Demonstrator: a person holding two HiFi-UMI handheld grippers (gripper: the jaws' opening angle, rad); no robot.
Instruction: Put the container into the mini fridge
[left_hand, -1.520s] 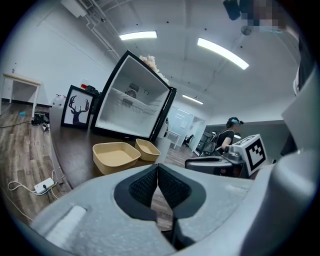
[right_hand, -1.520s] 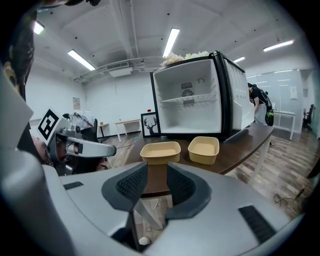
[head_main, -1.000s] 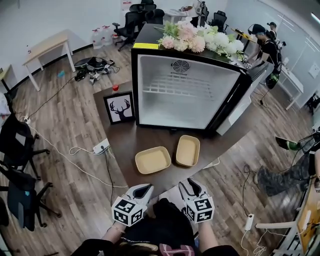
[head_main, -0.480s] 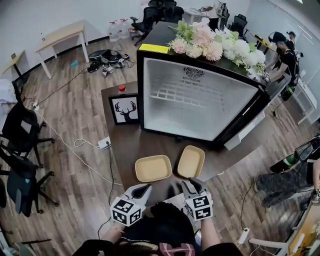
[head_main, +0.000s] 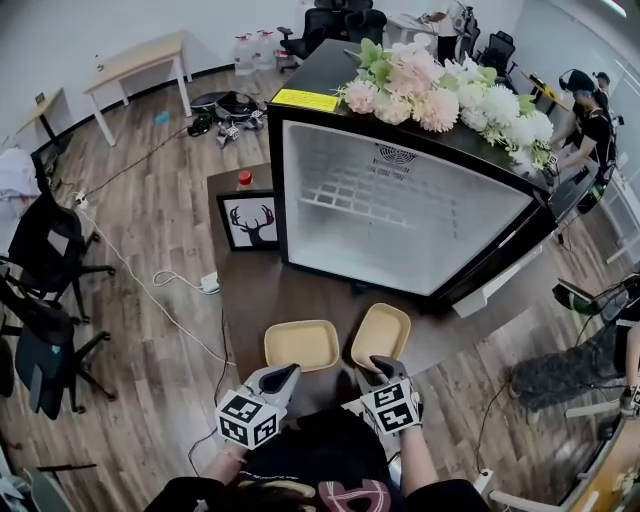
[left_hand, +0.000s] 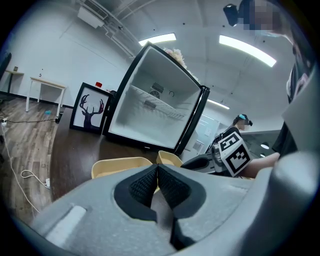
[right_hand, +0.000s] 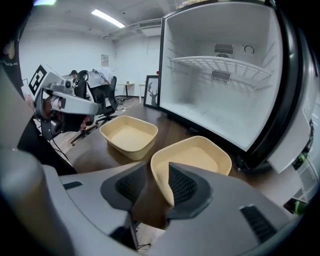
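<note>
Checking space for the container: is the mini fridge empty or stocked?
Empty: the mini fridge shows only a bare wire shelf and white walls inside.

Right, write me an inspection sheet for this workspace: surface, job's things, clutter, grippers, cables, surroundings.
Surface: dark wooden table.
Job's things: mini fridge open, holding only a wire shelf; left container and right container, both beige and empty, side by side before it.
Clutter: deer picture beside the fridge; flowers on top.
Grippers: left gripper shut, empty; right gripper jaws opening, right container's near rim between them, unclamped.
Cables: white cable and power strip on the floor, left of the table.
Surroundings: office chairs, a light desk, a person beyond the fridge.
</note>
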